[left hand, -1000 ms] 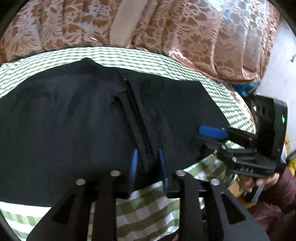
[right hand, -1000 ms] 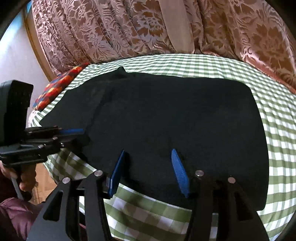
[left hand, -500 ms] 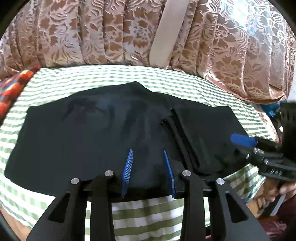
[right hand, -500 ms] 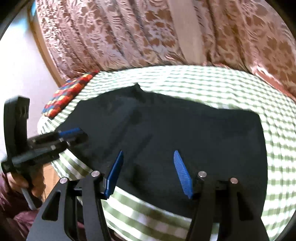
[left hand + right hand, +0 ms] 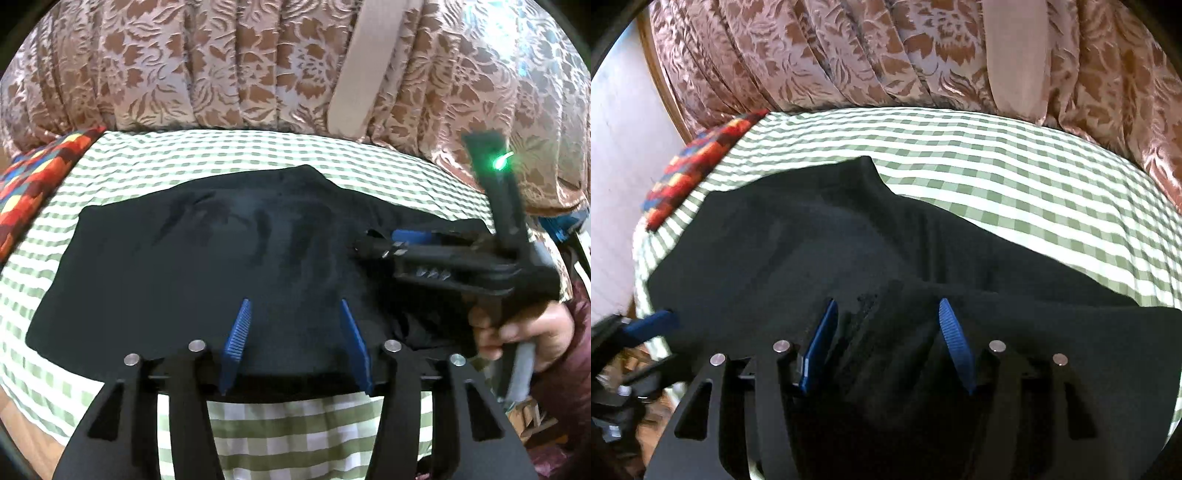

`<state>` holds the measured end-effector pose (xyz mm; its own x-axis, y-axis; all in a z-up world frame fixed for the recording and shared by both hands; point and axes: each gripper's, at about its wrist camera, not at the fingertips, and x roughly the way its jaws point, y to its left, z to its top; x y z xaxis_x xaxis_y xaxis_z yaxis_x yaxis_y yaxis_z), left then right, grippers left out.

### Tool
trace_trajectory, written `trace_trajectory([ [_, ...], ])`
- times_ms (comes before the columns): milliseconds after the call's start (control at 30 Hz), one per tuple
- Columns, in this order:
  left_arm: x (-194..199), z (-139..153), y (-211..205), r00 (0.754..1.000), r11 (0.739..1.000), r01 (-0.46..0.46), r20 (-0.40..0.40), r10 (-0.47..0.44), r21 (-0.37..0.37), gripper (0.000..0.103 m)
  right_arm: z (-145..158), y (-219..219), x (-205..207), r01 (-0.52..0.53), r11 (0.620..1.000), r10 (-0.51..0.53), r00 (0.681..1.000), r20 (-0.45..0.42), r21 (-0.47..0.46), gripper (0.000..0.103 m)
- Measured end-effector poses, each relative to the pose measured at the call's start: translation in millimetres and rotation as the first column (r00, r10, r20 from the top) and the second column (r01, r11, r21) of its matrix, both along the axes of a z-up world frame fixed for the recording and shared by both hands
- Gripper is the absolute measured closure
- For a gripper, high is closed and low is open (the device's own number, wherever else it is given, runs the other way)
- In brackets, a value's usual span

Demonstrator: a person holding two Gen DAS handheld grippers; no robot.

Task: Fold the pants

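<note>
Two tools opening over black pants (image 5: 207, 266), nothing pinched, checked cloth (image 5: 258, 162), patchwork cushion (image 5: 33, 177), floral curtain (image 5: 184, 66) behind

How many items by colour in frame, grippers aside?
Black: 1, the pants
Green-and-white check: 1, the tablecloth
Brown floral: 1, the curtain
Red multicolour: 1, the patterned cloth
Beige: 1, the curtain tie
Total: 5
</note>
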<state>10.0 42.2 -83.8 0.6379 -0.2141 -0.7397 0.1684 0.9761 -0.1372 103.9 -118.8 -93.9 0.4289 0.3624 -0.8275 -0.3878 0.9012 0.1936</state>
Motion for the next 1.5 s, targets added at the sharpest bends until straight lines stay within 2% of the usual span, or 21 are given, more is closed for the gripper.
trace_trajectory([
  [67,3,-4,5,1.000,1.000,-0.022,-0.011,0.022,0.003,0.054,-1,7,-5,-0.021,0.999,0.022,0.999,0.030,-0.039,0.036],
  [200,8,-12,16,0.997,0.998,-0.067,-0.048,0.066,-0.008,0.054,2,13,-13,-0.041,0.995,0.048,0.996,0.076,-0.094,0.036],
  [267,9,-14,20,0.995,0.996,-0.084,-0.059,0.083,-0.012,0.054,7,12,-17,-0.040,0.995,0.048,0.995,0.088,-0.088,0.036],
  [333,9,-15,23,0.994,0.995,-0.096,-0.062,0.095,-0.012,0.054,18,6,-23,-0.041,0.999,0.043,0.995,0.095,-0.028,0.037],
  [400,9,-15,26,0.992,0.994,-0.105,-0.065,0.104,-0.008,0.052,28,2,-31,-0.054,0.998,0.052,0.994,0.092,0.025,0.042],
  [433,9,-16,28,0.992,0.994,-0.111,-0.064,0.110,-0.009,0.049,32,1,-33,-0.065,0.997,0.062,0.994,0.092,0.037,0.048],
  [500,8,-16,30,0.991,0.993,-0.121,-0.065,0.120,-0.013,0.048,41,-3,-42,-0.081,0.994,0.074,0.993,0.093,0.069,0.063],
  [533,8,-16,32,0.990,0.992,-0.125,-0.071,0.123,-0.016,0.048,44,-5,-47,-0.089,0.992,0.082,0.993,0.089,0.084,0.078],
  [567,8,-16,33,0.989,0.991,-0.132,-0.075,0.130,-0.020,0.048,47,-8,-51,-0.096,0.991,0.088,0.992,0.087,0.095,0.084],
  [667,7,-16,41,0.985,0.987,-0.154,-0.083,0.150,-0.040,0.048,51,-13,-64,-0.109,0.984,0.101,0.993,0.066,0.139,0.090],
  [833,3,-18,51,0.980,0.982,-0.185,-0.085,0.182,-0.031,0.048,36,-9,-88,-0.167,0.972,0.169,0.986,-0.001,0.167,0.089],
  [900,1,-19,57,0.975,0.978,-0.206,-0.093,0.202,-0.034,0.048,21,-1,-94,-0.172,0.977,0.176,0.984,-0.024,0.126,0.089],
  [1100,-6,-16,85,0.951,0.953,-0.300,-0.098,0.295,-0.046,0.048,12,3,-100,-0.163,0.979,0.164,0.986,-0.001,0.125,0.087],
  [1200,-9,-11,99,0.934,0.936,-0.351,-0.087,0.348,-0.029,0.048,10,0,-101,-0.164,0.973,0.167,0.986,-0.009,0.161,0.075],
  [1267,-13,-8,105,0.924,0.926,-0.376,-0.078,0.374,-0.021,0.048,11,1,-102,-0.178,0.966,0.184,0.983,-0.014,0.188,0.060],
  [1333,-17,-4,112,0.915,0.917,-0.399,-0.070,0.398,-0.015,0.048,12,5,-105,-0.197,0.961,0.202,0.979,-0.010,0.193,0.052],
  [1433,-22,-2,121,0.904,0.906,-0.424,-0.064,0.422,-0.019,0.040,12,9,-107,-0.200,0.964,0.203,0.979,0.000,0.177,0.051],
  [1500,-26,-1,127,0.896,0.897,-0.441,-0.062,0.439,-0.021,0.040,12,7,-106,-0.198,0.963,0.201,0.979,-0.002,0.185,0.051],
])
